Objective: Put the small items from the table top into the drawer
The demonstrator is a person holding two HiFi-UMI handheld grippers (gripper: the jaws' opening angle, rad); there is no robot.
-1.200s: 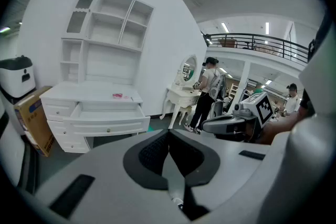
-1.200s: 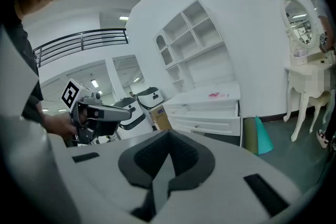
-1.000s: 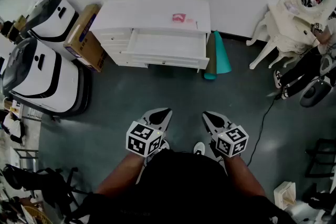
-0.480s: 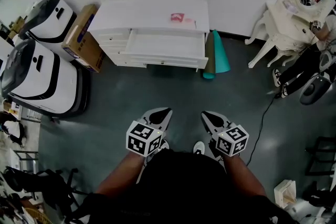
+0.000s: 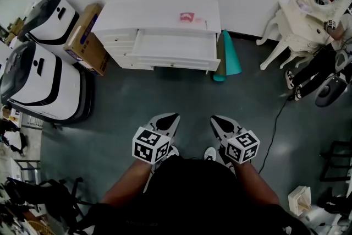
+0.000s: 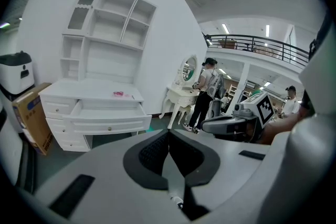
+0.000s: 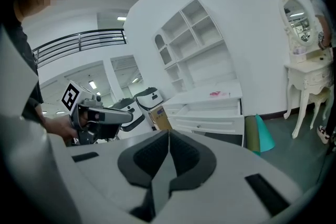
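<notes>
Left gripper view, jaws together, open drawer (image 6: pixel 109 124), person (image 6: pixel 206 94)

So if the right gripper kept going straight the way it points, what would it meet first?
Nothing close: the right gripper, jaws shut, aims over bare floor toward the white desk. The front of the open drawer looks like the first thing in line, though depth is hard to judge.
</notes>
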